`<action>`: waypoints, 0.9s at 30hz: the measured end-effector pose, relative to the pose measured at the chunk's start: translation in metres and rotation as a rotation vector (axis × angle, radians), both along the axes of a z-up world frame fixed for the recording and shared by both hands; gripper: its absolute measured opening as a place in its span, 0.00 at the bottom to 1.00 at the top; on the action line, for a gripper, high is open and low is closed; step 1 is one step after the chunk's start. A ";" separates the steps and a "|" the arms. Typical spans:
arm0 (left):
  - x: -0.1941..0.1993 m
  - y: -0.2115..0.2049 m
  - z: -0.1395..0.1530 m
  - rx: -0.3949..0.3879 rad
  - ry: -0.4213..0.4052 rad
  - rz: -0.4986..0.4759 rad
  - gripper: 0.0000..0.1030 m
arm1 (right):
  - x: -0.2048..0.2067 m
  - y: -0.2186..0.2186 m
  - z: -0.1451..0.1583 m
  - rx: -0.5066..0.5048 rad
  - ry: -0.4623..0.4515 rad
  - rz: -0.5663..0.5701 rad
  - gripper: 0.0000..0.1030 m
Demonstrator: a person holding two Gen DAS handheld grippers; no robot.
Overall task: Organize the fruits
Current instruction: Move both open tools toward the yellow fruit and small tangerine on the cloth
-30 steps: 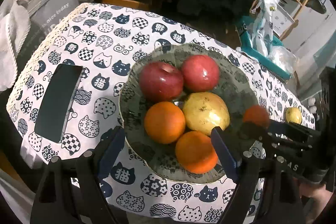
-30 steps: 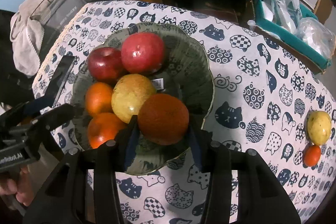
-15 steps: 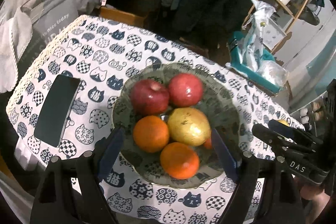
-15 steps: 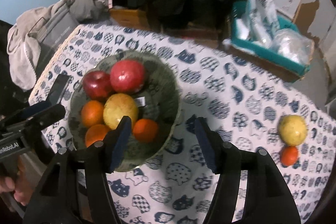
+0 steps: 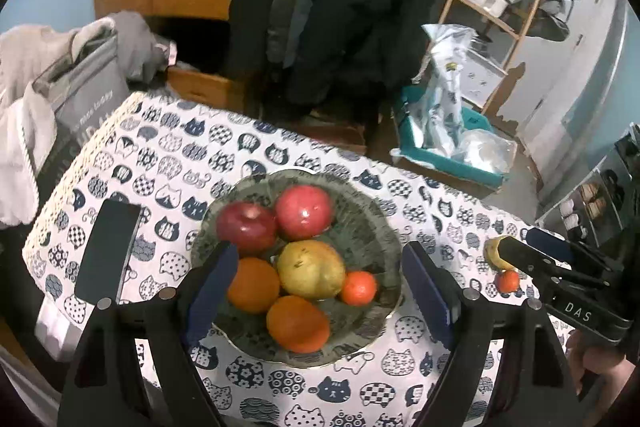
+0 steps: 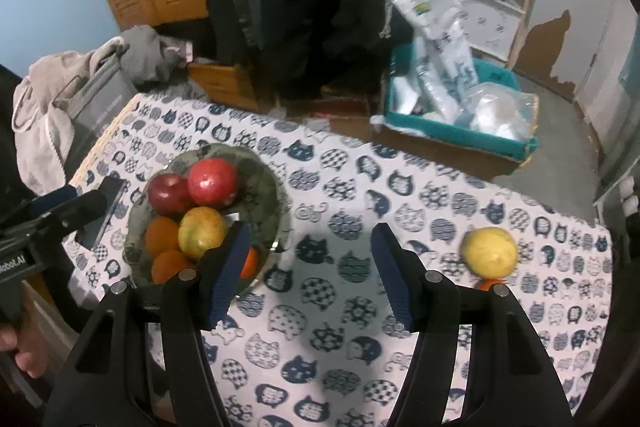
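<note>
Two open claws hang over a fruit plate on a cat-print tabletop.

In the left wrist view, the left claw [image 5: 320, 281] stands wide with nothing pressed between its blue pads, framing the green plate [image 5: 372, 227] at centre frame. The plate holds two red apples [image 5: 246, 227], a yellow-green pear [image 5: 310, 269], two oranges [image 5: 298, 323] and a small tangerine [image 5: 359, 287]. A dark phone [image 5: 107, 251] lies on the tabletop [image 5: 168, 155] left of the plate. In the right wrist view, the right claw [image 6: 310, 269] has just been opening; its jaws are apart and empty over bare cloth at lower centre. A yellow fruit [image 6: 489, 251] sits at right, well apart from the plate, with a small orange fruit [image 6: 490, 283] touching its lower edge.
</note>
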State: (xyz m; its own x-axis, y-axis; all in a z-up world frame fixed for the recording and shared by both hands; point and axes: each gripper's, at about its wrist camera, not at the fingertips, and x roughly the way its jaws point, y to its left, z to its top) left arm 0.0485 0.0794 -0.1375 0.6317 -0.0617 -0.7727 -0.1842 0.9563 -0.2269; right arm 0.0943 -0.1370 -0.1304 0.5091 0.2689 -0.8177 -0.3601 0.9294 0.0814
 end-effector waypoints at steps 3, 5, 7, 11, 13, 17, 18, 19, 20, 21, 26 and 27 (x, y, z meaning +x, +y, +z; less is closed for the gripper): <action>0.000 -0.010 0.007 0.003 -0.013 -0.020 0.83 | -0.004 -0.014 0.008 -0.002 -0.016 -0.017 0.62; 0.001 -0.018 0.012 0.012 -0.026 -0.037 0.83 | -0.007 -0.023 0.013 -0.001 -0.027 -0.029 0.62; 0.001 -0.027 0.017 0.027 -0.038 -0.052 0.83 | -0.011 -0.034 0.019 0.014 -0.033 -0.040 0.62; 0.001 -0.042 0.026 0.039 -0.062 -0.079 0.83 | -0.018 -0.052 0.028 0.026 -0.054 -0.059 0.66; 0.001 -0.049 0.029 0.040 -0.069 -0.093 0.83 | -0.021 -0.061 0.032 0.026 -0.066 -0.074 0.66; 0.002 -0.064 0.035 0.046 -0.085 -0.122 0.83 | -0.028 -0.079 0.037 0.020 -0.080 -0.100 0.66; 0.002 -0.067 0.036 0.048 -0.089 -0.128 0.83 | -0.029 -0.084 0.037 0.016 -0.084 -0.108 0.67; 0.003 -0.072 0.038 0.050 -0.092 -0.135 0.83 | -0.031 -0.089 0.037 0.011 -0.086 -0.118 0.67; 0.003 -0.076 0.039 0.051 -0.095 -0.142 0.83 | -0.032 -0.094 0.037 0.007 -0.087 -0.127 0.68; 0.004 -0.081 0.040 0.051 -0.100 -0.152 0.83 | -0.032 -0.099 0.037 0.004 -0.087 -0.135 0.68; 0.009 -0.101 0.040 0.053 -0.102 -0.195 0.85 | -0.035 -0.125 0.035 -0.002 -0.088 -0.186 0.69; 0.010 -0.107 0.040 0.059 -0.103 -0.205 0.85 | -0.037 -0.131 0.034 -0.004 -0.088 -0.198 0.69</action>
State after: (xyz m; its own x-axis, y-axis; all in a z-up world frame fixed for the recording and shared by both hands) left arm 0.0585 -0.0272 -0.0976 0.6861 -0.1531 -0.7112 0.0363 0.9836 -0.1768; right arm 0.0575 -0.2676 -0.0962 0.6208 0.1535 -0.7688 -0.1764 0.9829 0.0539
